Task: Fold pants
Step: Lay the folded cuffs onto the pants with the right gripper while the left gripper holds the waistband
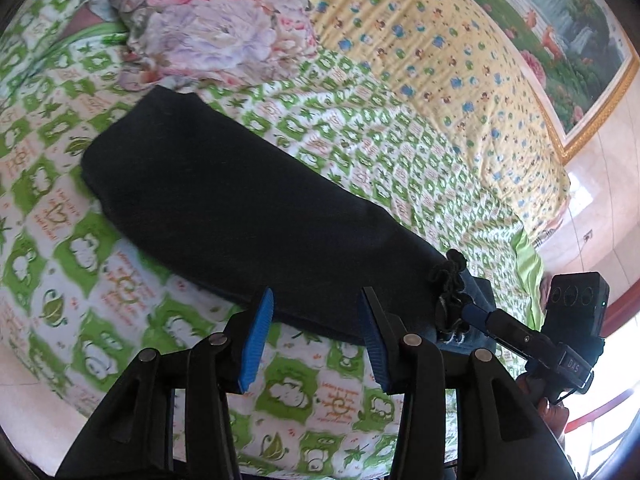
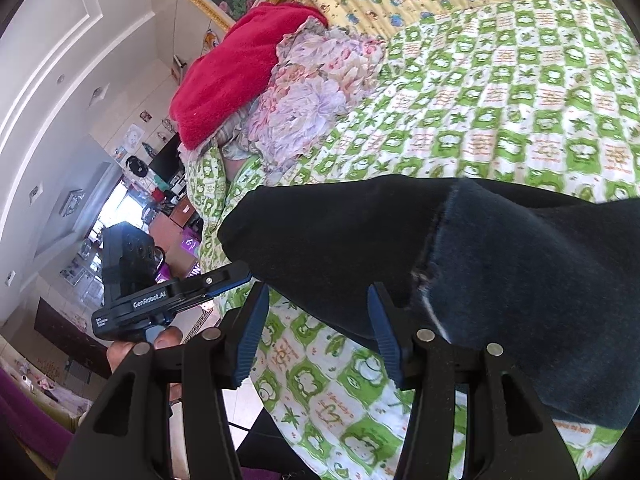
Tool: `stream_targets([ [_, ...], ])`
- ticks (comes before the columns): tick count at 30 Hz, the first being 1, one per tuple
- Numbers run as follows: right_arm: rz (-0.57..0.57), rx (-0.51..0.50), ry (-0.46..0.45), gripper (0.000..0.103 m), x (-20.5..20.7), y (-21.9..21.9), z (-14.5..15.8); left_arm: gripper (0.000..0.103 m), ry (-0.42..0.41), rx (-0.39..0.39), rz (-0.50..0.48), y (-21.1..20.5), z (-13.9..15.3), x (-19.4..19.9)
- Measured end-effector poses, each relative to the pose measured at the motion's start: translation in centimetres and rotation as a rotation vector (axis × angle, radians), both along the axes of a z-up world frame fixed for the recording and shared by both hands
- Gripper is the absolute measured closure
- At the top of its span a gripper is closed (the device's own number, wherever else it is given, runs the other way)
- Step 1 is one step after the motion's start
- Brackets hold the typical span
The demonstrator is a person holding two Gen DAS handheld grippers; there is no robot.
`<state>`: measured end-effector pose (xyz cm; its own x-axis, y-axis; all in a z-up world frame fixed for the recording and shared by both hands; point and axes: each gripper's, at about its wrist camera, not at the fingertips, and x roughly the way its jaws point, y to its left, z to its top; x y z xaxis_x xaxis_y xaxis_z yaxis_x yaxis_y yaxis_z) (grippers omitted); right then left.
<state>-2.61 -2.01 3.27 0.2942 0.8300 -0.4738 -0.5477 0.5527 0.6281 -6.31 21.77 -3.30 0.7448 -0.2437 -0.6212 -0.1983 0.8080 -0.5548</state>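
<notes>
Both grippers hang with jaws spread and nothing between them — the left gripper (image 1: 316,336) near the edge of the dark pants (image 1: 224,208), the right gripper (image 2: 316,332) by the raised waist end. Pants lie lengthwise on a bed (image 1: 380,128) with a green-and-white quilt, a yellow sheet (image 1: 440,52) beyond. Floral cloth (image 2: 312,100) and a red towel (image 2: 228,80) sit piled near the bed's edge — a framed painting (image 1: 568,28) hangs on the wall.

Lying long across a bed (image 1: 360,136) spread with a green-and-white printed quilt (image 2: 500,92): dark pants (image 1: 224,204). Sitting near its far edge: a crumpled floral cloth (image 1: 216,28) and a red towel (image 2: 228,76) (touching, towel partly over cloth). Showing beyond: a yellow patterned sheet (image 1: 440,52).
</notes>
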Motion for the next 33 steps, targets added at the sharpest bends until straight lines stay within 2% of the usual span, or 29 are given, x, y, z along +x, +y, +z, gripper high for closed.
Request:
stream_targets([
  [4, 0.025, -0.004, -0.014, 0.046, 0.3, 1.3, 0.5, 0.055, 0.006, -0.020, 0.050, 1.4, -0.2, -1.2],
  [7, 0.054, -0.008, -0.024, 0.045, 0.6, 2.6, 0.8, 0.052, 0.013, -0.042, 0.095, 2.6, -0.5, -2.2],
  [16, 0.146, -0.048, -0.059, 0.045, 1.8, 7.2, 1.6, 0.052, 0.026, -0.075, 0.197, 5.5, -1.4, -3.9],
  [26, 0.247, -0.080, -0.095, 0.045, 5.4, 13.3, 2.9, 0.050, 0.031, -0.123, 0.278, 7.8, -2.2, -3.6],
  [33, 0.310, -0.139, -0.130, 0.045, 8.5, 17.8, 3.1, 0.048, 0.047, -0.170, 0.327, 9.6, -3.2, -2.9],
])
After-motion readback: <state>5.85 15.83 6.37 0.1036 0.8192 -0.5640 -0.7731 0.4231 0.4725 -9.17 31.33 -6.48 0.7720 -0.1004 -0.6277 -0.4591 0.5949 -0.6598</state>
